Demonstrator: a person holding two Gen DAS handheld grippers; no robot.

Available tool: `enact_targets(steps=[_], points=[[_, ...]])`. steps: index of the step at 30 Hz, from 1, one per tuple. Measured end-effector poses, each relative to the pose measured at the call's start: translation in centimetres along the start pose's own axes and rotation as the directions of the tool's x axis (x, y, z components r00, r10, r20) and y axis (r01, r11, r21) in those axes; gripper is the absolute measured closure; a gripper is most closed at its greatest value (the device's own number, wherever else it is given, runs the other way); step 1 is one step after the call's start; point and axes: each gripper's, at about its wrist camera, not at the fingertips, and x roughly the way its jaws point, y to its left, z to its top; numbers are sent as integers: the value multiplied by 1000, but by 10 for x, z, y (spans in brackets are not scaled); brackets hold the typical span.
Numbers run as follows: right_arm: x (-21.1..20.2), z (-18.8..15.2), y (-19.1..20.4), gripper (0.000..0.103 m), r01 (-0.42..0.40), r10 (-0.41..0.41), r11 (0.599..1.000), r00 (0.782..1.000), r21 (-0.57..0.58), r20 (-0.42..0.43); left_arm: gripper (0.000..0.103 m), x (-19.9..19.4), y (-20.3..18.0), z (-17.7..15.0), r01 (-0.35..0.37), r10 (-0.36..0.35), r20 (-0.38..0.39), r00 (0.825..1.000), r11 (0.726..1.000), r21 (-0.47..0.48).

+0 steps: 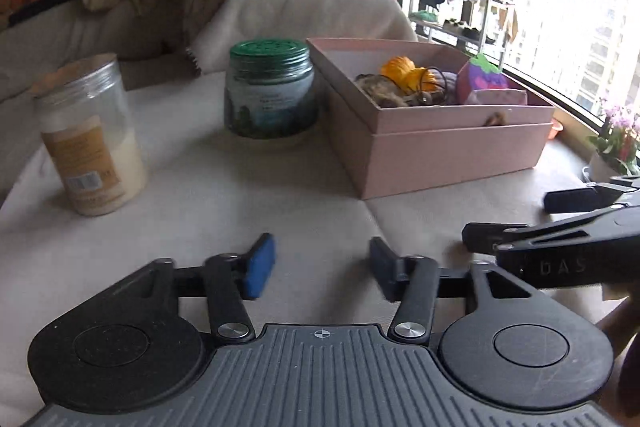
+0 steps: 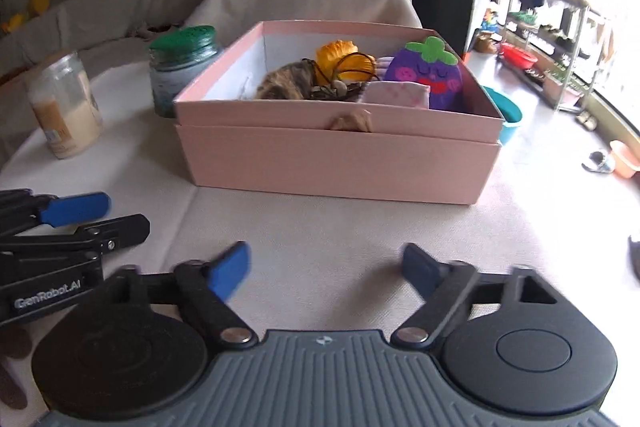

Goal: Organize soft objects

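**Soft toys boxed, both claws idle**

With the pink box (image 2: 336, 163) as the reference, everything soft that I can see is already sitting inside it: the purple plush (image 2: 430, 75) is leaning in the far right corner, the orange plush (image 2: 338, 53) is lying toward the back, a brown furry toy (image 2: 286, 83) is sitting left of centre, and a pale pink cloth (image 2: 396, 93) is resting against the front wall. A small tan bit is poking out of the seam on the front wall; can't tell what it is.

The left claw (image 1: 322, 265) is hovering over the tablecloth (image 2: 340, 227) in front of the box, jaws apart, gripping nothing. The right claw (image 2: 326, 269) is doing the same just beside it, also spread and empty.

No loose soft item is showing on the cloth near the box. The green-lidded jar (image 1: 270, 91) and the clear jar (image 1: 90, 135) are standing left of the box; they're hard, so probably out of scope.

Judging by that, the task is looking done or nearly done, maybe just tucking in the tan bit.
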Motion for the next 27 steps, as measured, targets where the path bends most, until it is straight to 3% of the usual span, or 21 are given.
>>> enact_targets(steps=[10, 27], points=[[1, -10, -9, 0, 5, -5, 1000, 997, -8, 76, 42, 5, -17, 1, -86, 87, 15, 996, 996, -24], [-1, -11, -10, 0, 23, -23, 1000, 996, 8, 80, 43, 5, -16, 1, -81, 82, 17, 996, 996, -29]])
